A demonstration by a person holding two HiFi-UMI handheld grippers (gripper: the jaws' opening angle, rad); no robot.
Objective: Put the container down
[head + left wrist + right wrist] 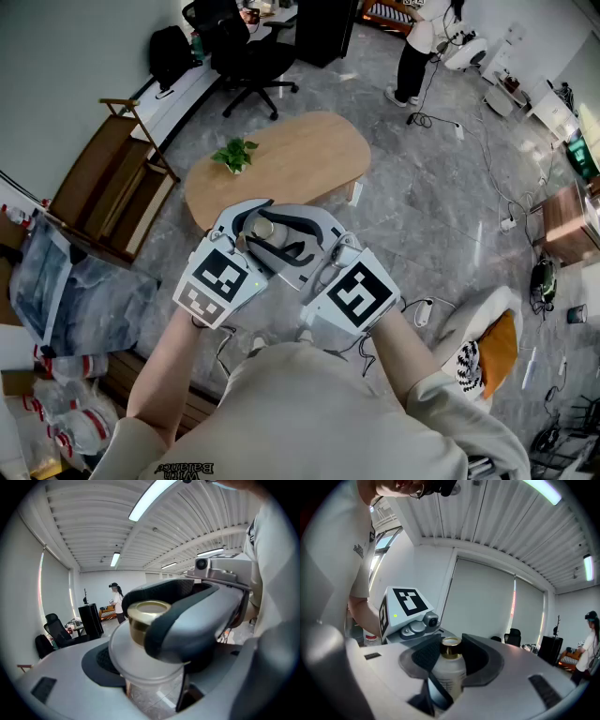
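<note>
Up in front of the person's chest, the bottle (449, 677) hangs in the air between both tools. Left tool (246, 223) pinches the bottle's body, which fills the wide gap between its jaws. Right tool (298, 246) meets it from the opposite side, jaws closed round the gold cap (143, 616). Floor lies well beneath. Oval wooden bench (309, 155) with a small plant (234, 155) stands beyond, apart from both tools.

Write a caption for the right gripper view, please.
White, gold-capped container standing upright between the jaws of the right gripper.
</note>
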